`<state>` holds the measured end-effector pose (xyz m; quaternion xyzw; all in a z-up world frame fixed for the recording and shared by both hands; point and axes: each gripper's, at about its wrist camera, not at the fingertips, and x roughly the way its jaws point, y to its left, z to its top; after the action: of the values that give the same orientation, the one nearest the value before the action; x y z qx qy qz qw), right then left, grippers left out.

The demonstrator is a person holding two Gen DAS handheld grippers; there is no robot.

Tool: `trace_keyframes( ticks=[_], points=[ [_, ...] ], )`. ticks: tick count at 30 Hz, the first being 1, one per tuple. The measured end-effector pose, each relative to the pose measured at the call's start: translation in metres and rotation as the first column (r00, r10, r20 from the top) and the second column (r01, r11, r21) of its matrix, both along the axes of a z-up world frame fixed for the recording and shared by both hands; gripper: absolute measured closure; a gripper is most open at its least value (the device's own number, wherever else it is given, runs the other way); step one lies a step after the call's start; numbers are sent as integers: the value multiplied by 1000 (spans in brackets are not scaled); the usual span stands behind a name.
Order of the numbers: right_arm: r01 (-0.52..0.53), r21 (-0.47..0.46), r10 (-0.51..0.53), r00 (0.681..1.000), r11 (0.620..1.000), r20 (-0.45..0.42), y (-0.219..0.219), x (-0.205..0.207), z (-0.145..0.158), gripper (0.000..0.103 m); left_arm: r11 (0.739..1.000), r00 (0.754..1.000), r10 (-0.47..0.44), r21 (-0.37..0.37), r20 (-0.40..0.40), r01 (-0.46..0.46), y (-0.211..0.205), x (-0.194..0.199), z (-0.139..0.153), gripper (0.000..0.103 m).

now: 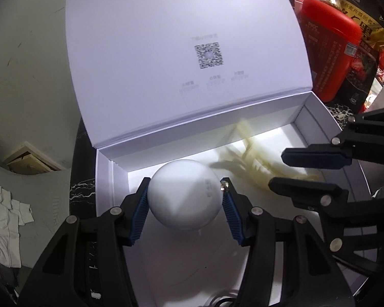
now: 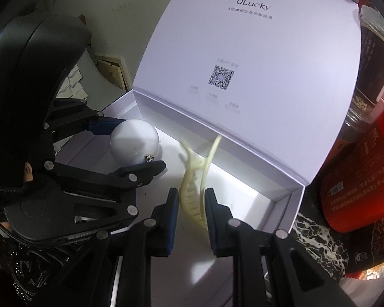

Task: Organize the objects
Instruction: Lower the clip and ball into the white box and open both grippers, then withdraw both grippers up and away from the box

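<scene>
Left gripper point(image 1: 185, 199) sits nearest the lens, blue pads point(image 1: 140, 212) pinching a white ball point(image 1: 185, 194) from both sides. Ball has a small metal fitting on its right flank, right against the right pad. It is held inside the open white box point(image 1: 107, 179), toward the box's left end; whether it touches the floor of the box cannot be told.

Right gripper point(image 2: 191, 202) is closed narrow on a pale yellow hair claw point(image 2: 194, 179). Pads clamp the claw's spine, and its curved prongs point away from the camera toward the back wall of the box. The claw is also inside the box, right of the ball and apart from it. In the left wrist view the claw point(image 1: 253, 158) looks blurred, with the right gripper point(image 1: 294, 171) coming in from the right edge.

Box lid point(image 1: 187, 51) stands up behind both items, hinged at the back wall (a QR code and faint grey print on its inner face; the right wrist view shows "ULucky" near the top).

Right of the box: a red container point(image 1: 330, 48), a dark jar point(image 2: 371, 76) behind it, and dark printed packaging. The box rests on a black marbled counter point(image 1: 82, 189).

Left of it: a pale wall and some crumpled white cloth point(image 1: 7, 220).
</scene>
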<state>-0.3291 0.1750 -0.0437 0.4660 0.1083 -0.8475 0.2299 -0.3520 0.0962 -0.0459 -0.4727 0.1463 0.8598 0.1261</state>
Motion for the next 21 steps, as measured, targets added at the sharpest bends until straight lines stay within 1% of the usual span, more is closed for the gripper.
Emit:
trace_keyframes(
  ticks=[12, 20, 21],
  points=[
    [2, 11, -2, 1000, 1000, 7, -1, 3, -3, 83, 1000, 1000, 15, -6, 5, -15, -2, -1, -3, 51],
    [18, 19, -18, 1000, 1000, -2, 0, 8, 2, 83, 999, 999, 25, -19, -22, -26, -4, 2, 4, 51],
    [19, 18, -19, 1000, 1000, -4, 0, 9, 3, 83, 1000, 999, 25, -18, -28, -25, -4, 3, 6, 47]
  ],
)
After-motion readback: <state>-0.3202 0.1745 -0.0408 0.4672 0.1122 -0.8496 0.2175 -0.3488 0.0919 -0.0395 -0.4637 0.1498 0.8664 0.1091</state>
